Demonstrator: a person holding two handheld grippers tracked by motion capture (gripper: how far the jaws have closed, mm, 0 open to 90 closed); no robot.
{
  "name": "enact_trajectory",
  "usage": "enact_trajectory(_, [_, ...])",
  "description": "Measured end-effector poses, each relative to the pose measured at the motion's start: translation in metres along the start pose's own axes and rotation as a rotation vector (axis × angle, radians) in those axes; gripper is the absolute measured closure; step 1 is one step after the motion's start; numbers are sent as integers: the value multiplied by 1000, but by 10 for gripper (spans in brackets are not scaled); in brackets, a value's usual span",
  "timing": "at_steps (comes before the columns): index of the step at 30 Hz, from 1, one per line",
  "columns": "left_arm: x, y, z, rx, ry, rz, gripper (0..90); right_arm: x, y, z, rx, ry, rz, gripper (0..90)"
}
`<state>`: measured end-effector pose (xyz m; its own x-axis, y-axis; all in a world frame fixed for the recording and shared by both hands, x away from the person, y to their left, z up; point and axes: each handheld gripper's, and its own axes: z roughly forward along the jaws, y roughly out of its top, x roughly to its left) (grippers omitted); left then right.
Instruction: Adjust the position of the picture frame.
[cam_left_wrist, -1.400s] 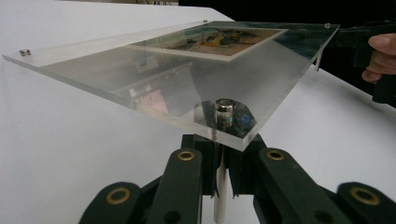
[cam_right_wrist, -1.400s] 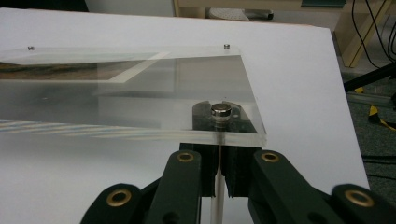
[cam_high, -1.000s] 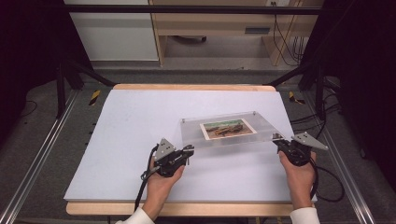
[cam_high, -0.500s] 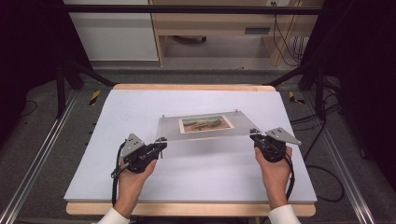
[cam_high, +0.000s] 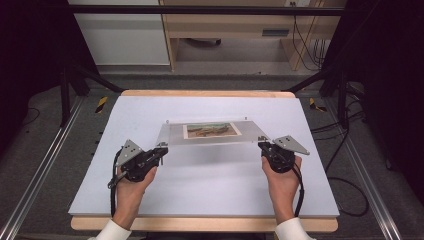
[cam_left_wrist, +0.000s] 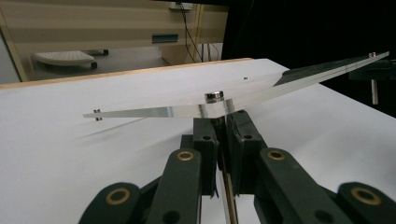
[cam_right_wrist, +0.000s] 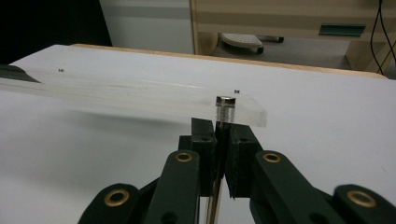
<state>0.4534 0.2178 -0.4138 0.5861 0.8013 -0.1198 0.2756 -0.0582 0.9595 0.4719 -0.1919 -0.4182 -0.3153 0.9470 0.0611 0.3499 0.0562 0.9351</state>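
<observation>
1. Since a second ago, the clear frame (cam_high: 210, 133) with its picture has shifted leftward, from right of centre to mid-frame in the high view.
2. It hangs above the white surface (cam_high: 210, 190), long axis left-to-right.
3. Left gripper (cam_high: 161, 150) and right gripper (cam_high: 262, 143) each have jaws clamped on a near corner standoff.

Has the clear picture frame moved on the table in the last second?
Yes. The clear picture frame has shifted toward the table's left side, carried between the left tongs and right tongs.
</observation>
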Motion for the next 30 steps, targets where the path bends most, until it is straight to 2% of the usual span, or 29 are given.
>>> enact_trajectory(4, [5,-1,-2,0,3,15,814,6,0,2,-5,-9,4,837])
enact_trajectory(8, [11,-2,-3,-5,13,26,813,14,-2,4,-7,-25,-13,833])
enact_trajectory(22, [22,-8,-1,-5,43,16,813,27,-7,2,7,-24,-16,826])
enact_trajectory(30, [30,-17,-2,33,60,-4,818,34,-11,1,27,-3,-35,822])
